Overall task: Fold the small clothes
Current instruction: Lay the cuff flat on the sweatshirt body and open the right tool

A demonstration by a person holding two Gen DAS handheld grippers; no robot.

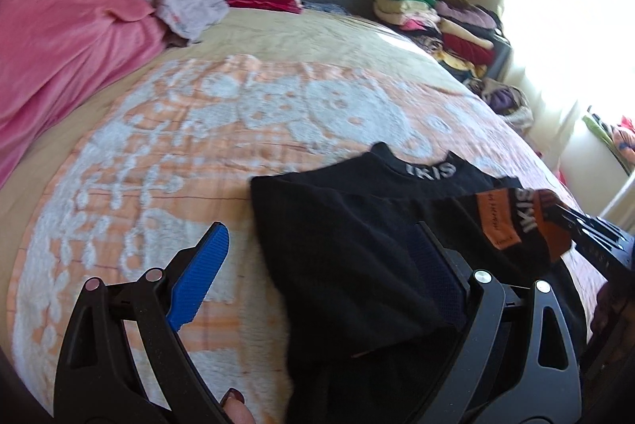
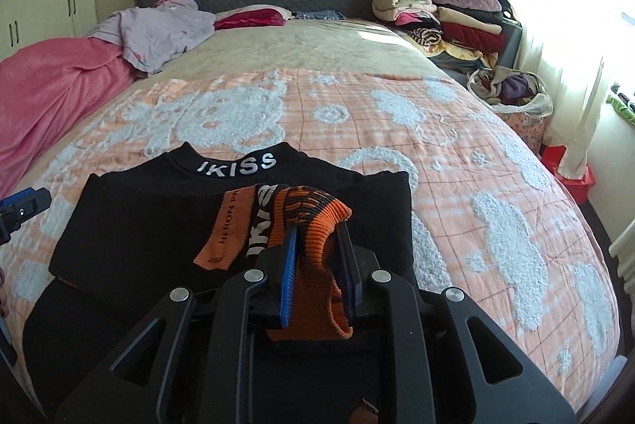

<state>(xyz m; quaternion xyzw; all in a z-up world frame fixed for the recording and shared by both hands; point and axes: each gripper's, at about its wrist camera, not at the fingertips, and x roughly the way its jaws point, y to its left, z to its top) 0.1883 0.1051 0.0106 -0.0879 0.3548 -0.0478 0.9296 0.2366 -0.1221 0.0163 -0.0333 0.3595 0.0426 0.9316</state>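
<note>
Daylight is admitted through the blown-out window (image 2: 571,27) at right; left-wrist view is motion-blurred, edges are fisheye-bent.

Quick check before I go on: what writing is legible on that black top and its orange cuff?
"IKISS": white letters on the black top's collar.
"HERON P…": black print on the orange strip, rest hidden.
"IKIS…": white letters on the sleeve band, partly hidden.
Small mark at the strip's end: too small to read.

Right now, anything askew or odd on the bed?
Only the black top: its orange striped cuff lies bunched between the right tongs, over the chest. Left tongs gape, empty. Nothing spilled or damaged.
</note>
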